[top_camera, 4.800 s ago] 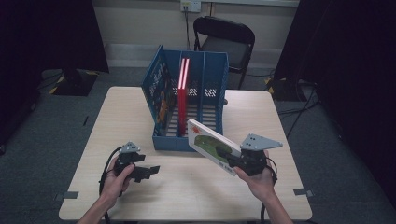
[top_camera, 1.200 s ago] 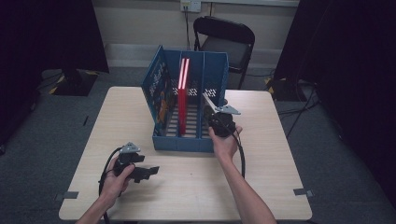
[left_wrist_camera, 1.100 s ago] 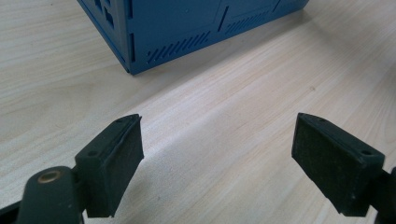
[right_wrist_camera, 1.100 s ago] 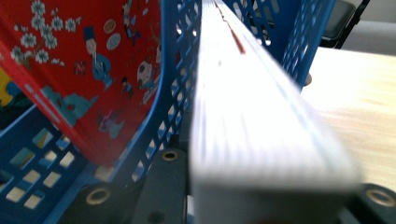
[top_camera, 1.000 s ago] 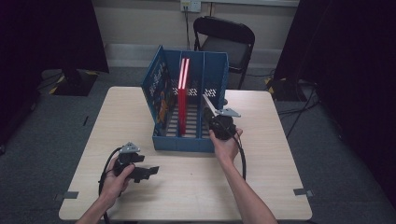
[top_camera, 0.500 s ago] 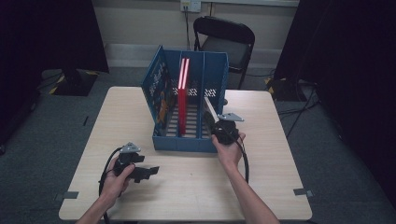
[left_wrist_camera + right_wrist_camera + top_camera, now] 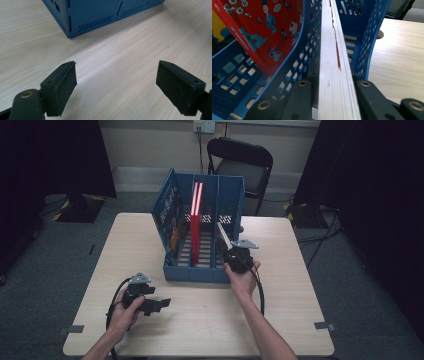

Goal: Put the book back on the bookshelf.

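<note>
High view: holding a thin book (image 7: 223, 235) edge-on in the right gripper (image 7: 231, 254), jaws clenched on it, at the open front of the blue file rack (image 7: 176, 222), by the rightmost compartment. Tilting with the upper edge toward the rack, the lower part hidden behind the divider and the gripper. Compared with the frame of several seconds ago: then lifted flat above the surface (image 7: 280, 300), cover showing, to the right of the rack; now turned on edge and brought to the rack. Compared with one second ago: nearly the same place, only slightly lower and nearer to the person. Standing upright in a middle compartment, a red book (image 7: 195, 222). Resting near the front left of the surface, the left gripper (image 7: 159, 304), jaws released, holding nothing, unchanged from all earlier frames.

Left gripper view: looking along two spread black jaws over bare wood (image 7: 120, 75), nothing between them; a corner of the rack (image 7: 100, 15) lying ahead, apart from the jaws.

Right gripper view: gripping the pale page edge of the thin book (image 7: 334, 65) between both jaws, running straight ahead into the right-hand compartment, between the perforated divider (image 7: 304, 60) and the outer wall (image 7: 372, 42). Leaning in the next compartment to the left, the red book with cartoon figures (image 7: 267, 32).
</note>
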### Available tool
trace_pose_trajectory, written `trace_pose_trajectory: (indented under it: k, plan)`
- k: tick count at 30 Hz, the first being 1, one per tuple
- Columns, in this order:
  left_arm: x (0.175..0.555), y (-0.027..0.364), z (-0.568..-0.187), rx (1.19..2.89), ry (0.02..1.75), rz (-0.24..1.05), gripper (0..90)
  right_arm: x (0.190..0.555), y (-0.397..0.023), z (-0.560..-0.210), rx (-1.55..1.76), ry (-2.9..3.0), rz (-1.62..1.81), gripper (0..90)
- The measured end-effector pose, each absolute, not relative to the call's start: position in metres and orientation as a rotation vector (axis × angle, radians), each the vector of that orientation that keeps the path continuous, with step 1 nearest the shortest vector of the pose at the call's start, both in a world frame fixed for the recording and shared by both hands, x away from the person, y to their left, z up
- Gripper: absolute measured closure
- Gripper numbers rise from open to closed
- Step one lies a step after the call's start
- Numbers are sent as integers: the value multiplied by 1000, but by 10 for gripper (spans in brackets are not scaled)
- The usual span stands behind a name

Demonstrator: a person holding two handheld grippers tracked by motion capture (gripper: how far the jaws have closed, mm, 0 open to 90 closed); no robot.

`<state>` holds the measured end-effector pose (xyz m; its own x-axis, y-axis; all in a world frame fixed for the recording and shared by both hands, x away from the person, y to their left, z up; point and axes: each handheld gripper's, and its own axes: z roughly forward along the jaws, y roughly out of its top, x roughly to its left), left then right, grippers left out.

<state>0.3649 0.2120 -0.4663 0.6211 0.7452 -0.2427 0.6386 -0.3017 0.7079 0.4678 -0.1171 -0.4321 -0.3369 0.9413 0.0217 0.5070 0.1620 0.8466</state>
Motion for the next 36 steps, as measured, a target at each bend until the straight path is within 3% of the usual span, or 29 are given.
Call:
trace_pose_trajectory:
  k: [9, 25, 36]
  plan:
    - [365, 213, -467, 2025, 1092, 167, 164, 461, -120, -430, 1342, 1926, 1094, 682]
    - [365, 212, -467, 2030, 1092, 168, 165, 428, -136, -426, 1303, 1967, 1134, 704]
    - [366, 212, -467, 2027, 1092, 166, 165, 430, -131, -430, 1304, 1961, 1111, 724]
